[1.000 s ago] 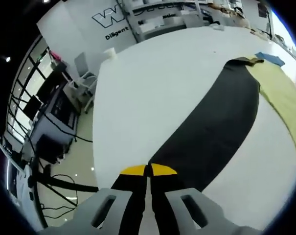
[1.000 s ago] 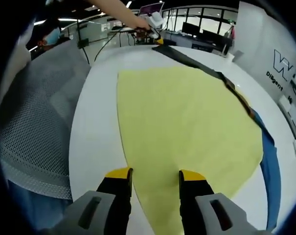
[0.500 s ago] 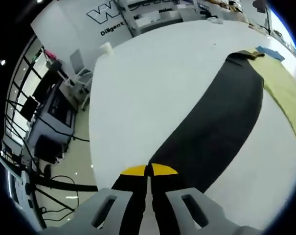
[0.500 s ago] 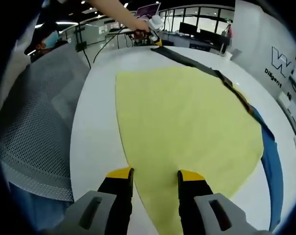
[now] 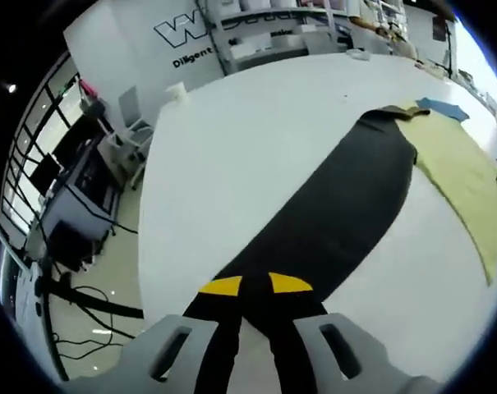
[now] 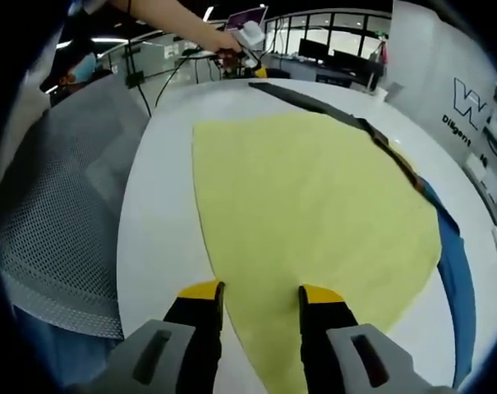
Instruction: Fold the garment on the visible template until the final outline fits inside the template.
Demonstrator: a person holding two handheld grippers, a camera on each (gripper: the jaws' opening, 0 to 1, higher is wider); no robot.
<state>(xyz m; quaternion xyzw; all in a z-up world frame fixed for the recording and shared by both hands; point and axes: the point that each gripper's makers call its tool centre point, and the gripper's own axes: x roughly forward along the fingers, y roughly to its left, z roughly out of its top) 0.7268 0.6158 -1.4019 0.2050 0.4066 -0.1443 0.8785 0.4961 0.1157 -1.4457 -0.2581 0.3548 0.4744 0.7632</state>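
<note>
Two cloths share a white table: a yellow template spread flat as the folding guide, and a long black garment lying along its far edge. The left gripper hangs low over the garment's near end, jaws slightly parted, holding nothing. The right gripper hovers wide open and empty at the template's near edge.

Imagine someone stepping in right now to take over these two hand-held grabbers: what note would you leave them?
Left gripper: jaws slightly apart over the near end of the black garment, not clamped.
Right gripper: jaws open, hovering over the near edge of the yellow template.
The garment lies stretched long on the white table, its far end meeting the template; a blue piece lies along the template's far side.
Done: garment laid out flat.
Left: fold it until its outline fits inside the template.
</note>
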